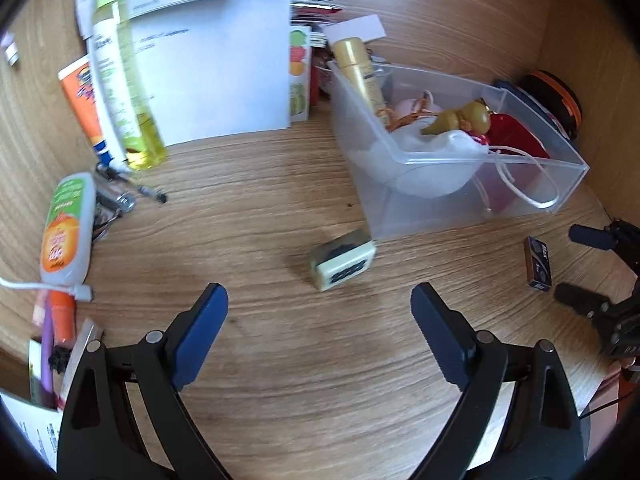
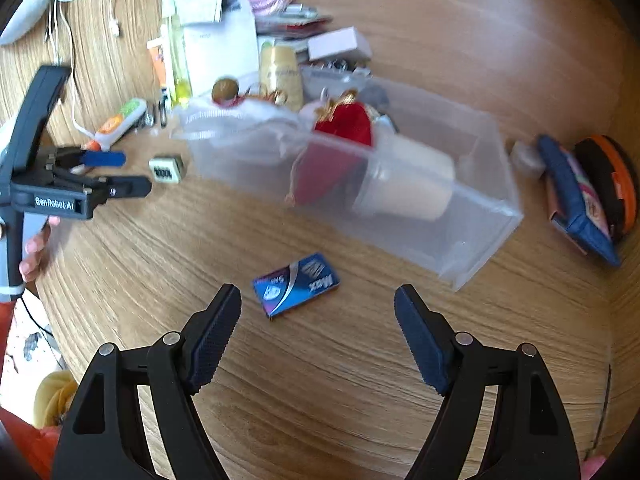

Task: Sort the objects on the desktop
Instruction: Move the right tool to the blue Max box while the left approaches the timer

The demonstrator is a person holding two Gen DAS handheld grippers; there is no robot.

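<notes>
Both my jaws stand apart, empty. Left gripper (image 1: 320, 312) hovers over the tabletop (image 1: 280, 360), the small pale stamp block (image 1: 343, 259) just ahead, beside the clear bin (image 1: 480, 184). Right gripper (image 2: 318, 312) faces the blue Max box (image 2: 296, 285), lying flat near the bin's front wall.

Bright, even daylight in both views, with soft shadows on the bench (image 1: 280, 360). Fisheye bending curves the wood grain, and the corners go black. Motion blur smears the bin (image 2: 420, 200) and bottle (image 1: 120, 80).
</notes>
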